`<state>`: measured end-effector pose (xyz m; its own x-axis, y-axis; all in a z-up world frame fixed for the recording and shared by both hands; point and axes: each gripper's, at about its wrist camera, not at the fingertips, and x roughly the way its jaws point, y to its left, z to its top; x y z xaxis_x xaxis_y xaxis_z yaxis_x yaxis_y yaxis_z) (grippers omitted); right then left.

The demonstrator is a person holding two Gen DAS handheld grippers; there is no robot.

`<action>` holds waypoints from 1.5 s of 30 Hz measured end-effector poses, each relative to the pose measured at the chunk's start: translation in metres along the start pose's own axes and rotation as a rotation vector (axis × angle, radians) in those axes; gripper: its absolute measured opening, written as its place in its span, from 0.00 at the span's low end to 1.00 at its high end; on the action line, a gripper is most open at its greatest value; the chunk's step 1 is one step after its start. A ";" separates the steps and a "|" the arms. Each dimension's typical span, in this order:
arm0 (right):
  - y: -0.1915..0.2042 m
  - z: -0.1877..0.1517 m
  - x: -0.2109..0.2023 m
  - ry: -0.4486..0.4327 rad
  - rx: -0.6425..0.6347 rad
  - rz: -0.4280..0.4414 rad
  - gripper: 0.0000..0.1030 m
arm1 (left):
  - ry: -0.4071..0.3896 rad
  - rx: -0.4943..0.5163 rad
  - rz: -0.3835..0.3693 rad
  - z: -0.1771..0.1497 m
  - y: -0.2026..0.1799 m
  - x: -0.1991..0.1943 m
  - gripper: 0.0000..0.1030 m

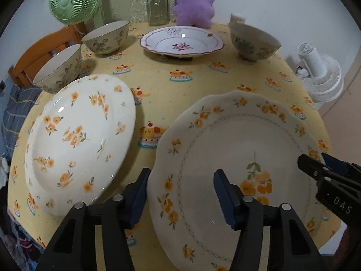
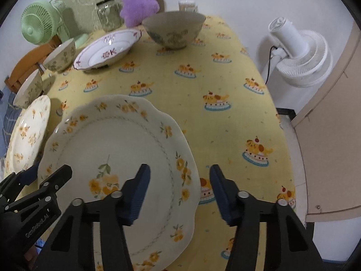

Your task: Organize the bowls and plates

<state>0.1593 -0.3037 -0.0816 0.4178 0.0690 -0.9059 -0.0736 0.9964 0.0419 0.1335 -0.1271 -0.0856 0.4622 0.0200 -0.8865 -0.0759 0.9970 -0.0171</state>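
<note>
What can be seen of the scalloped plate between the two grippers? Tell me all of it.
The scalloped plate is cream and glossy, ceramic by its look, with a wavy rim, a ring of small orange flowers, a thin grey chain line and one orange bouquet in the middle. It lies flat and empty on the yellow tablecloth, near the front edge, beside the speckled flower plate. The left gripper straddles its left rim and the right gripper its right rim; in both views the pads stand clear of it.
</note>
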 end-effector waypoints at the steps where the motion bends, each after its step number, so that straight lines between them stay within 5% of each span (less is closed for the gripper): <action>1: -0.001 0.001 0.002 0.008 -0.003 0.005 0.49 | 0.004 -0.001 0.006 0.001 0.000 0.001 0.53; 7: 0.003 0.007 0.013 0.048 -0.041 0.033 0.42 | 0.031 0.010 0.035 0.005 -0.003 0.009 0.54; 27: 0.006 0.043 0.024 0.070 -0.143 -0.021 0.44 | 0.080 0.088 0.008 0.040 -0.011 0.023 0.54; 45: 0.012 0.074 0.042 0.053 -0.162 -0.005 0.44 | 0.093 0.022 0.026 0.065 -0.003 0.041 0.54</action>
<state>0.2435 -0.2851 -0.0882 0.3711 0.0568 -0.9269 -0.2184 0.9755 -0.0277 0.2096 -0.1242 -0.0919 0.3764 0.0394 -0.9256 -0.0664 0.9977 0.0155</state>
